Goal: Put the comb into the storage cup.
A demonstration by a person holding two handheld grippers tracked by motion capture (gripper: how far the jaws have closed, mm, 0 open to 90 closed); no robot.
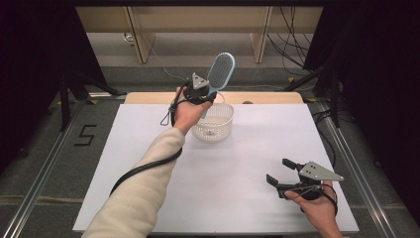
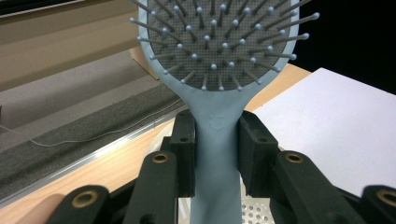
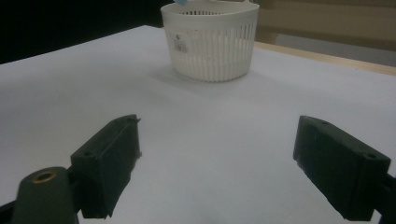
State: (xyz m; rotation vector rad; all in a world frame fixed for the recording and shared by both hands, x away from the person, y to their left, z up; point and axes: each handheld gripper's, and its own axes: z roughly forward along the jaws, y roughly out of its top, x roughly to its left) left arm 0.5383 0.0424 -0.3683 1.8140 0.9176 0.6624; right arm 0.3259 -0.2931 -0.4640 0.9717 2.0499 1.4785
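White table [image 1: 148,163]: left gripper [image 2: 217,140] clamps upright hairbrush [image 2: 219,56], seemingly over basket [image 1: 214,124]; right gripper [image 3: 217,163] agape

Even, soft light falls from above in the high view; the white desk [image 1: 237,198] reads bright without glare, while the left and right edges of the frame sink into near black. The basket [image 1: 213,121] throws only a faint shadow. In the left gripper view the hairbrush [image 2: 219,56] bristles are sharp, the black jaws at the bottom slightly soft, the upper right dark. The right gripper view is dimmer and bluish; its jaws are blurred, and the upper left is black.
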